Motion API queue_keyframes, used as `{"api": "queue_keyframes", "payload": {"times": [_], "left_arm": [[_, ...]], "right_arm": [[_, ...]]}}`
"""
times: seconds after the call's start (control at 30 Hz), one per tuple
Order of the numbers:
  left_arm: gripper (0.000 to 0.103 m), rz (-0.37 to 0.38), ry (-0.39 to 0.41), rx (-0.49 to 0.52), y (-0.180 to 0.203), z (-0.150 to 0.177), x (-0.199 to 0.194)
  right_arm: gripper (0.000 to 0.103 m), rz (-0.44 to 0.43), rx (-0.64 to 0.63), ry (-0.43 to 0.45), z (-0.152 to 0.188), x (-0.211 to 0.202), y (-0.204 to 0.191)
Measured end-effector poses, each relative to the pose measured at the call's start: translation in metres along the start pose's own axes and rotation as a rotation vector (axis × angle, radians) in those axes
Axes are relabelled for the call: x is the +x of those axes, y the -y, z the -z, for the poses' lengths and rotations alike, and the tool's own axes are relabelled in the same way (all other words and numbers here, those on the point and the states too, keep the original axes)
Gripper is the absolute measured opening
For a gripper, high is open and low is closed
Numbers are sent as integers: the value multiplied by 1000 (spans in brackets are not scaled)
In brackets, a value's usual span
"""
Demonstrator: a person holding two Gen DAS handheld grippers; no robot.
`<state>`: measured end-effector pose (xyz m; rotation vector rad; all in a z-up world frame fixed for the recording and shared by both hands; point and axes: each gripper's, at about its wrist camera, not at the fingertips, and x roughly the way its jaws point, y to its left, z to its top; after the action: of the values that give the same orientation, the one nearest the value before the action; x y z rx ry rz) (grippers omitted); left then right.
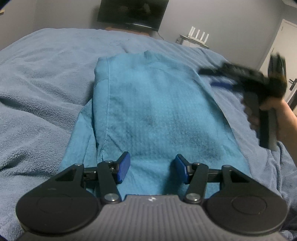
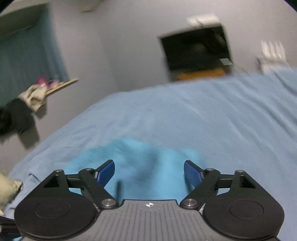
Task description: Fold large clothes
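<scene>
A teal garment (image 1: 152,103) lies flat and lengthwise on the light-blue blanket (image 1: 40,77) of a bed, with one side folded in along a seam on the left. My left gripper (image 1: 153,169) hovers over the garment's near end, open, and its blue pads hold no cloth. The right gripper (image 1: 208,77), blurred and held by a hand (image 1: 269,105), is beside the garment's far right edge. In the right wrist view the right gripper (image 2: 149,174) stands wide open above the blurred teal garment (image 2: 139,157), nothing pinched.
A dark TV (image 1: 131,14) hangs on the far wall. A white router (image 1: 198,36) sits on a small shelf, and a door (image 1: 284,55) is at the right. Clothes (image 2: 27,103) hang by a curtain at the left. A beige cloth (image 2: 7,189) lies at the bed's edge.
</scene>
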<state>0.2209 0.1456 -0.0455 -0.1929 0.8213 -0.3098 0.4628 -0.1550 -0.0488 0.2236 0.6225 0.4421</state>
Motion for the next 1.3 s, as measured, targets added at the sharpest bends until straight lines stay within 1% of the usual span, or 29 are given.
{"api": "queue_keyframes", "payload": {"times": [0.07,0.1,0.13,0.2,0.23,0.27,0.3,0.37,0.4,0.5,0.57,0.6,0.63,0.7,0.73,0.83,0.93,1.03,1.1,1.17,1.23,1.27,1.3], "left_arm": [[54,-3,-1,1,2,0,0],[54,-3,-1,1,3,0,0],[54,-3,-2,1,2,1,1],[54,-2,-3,-1,1,1,3],[54,-1,-5,-3,0,1,4],[54,1,-5,-5,-1,1,5],[54,4,-6,-8,-2,0,5],[54,7,-8,-16,-5,0,7],[54,13,-8,-24,-7,-1,8],[54,32,-11,-64,-14,-1,11],[54,39,-3,-79,-17,-1,12],[54,41,3,-80,-16,-1,12],[54,39,11,-74,-14,-2,12],[54,39,32,-62,-10,-1,11],[54,40,43,-51,-6,-1,11],[54,30,47,0,8,0,18],[54,45,30,65,27,1,31],[54,38,36,182,55,4,45],[54,42,48,229,67,6,50],[54,48,50,234,70,6,55],[54,47,33,216,65,5,61],[56,49,24,204,62,4,63],[57,58,20,185,59,2,65]], "right_arm": [[87,-18,88,-54,9,-3,28],[89,-45,146,-90,15,-1,41],[93,-86,213,-129,21,5,52],[97,-181,327,-190,31,17,69],[98,-214,367,-212,35,25,73],[99,-241,395,-225,38,31,76],[103,-262,418,-237,40,40,78],[103,-299,462,-264,44,58,80],[103,-307,484,-268,45,68,81],[103,-328,516,-252,50,83,82],[95,-302,481,-218,50,81,73],[86,-277,446,-187,49,78,67],[81,-253,422,-155,50,72,61],[75,-233,398,-101,48,56,53],[73,-228,389,-81,46,46,51],[72,-223,396,-72,35,22,63],[72,-174,376,-75,12,7,82],[72,-133,328,-73,-16,-3,103],[72,-105,285,-65,-35,-10,117],[72,-82,254,-45,-48,-15,128],[73,-53,235,-29,-62,-17,139],[74,-33,229,-24,-67,-16,146],[79,1,245,-22,-72,-14,154]]}}
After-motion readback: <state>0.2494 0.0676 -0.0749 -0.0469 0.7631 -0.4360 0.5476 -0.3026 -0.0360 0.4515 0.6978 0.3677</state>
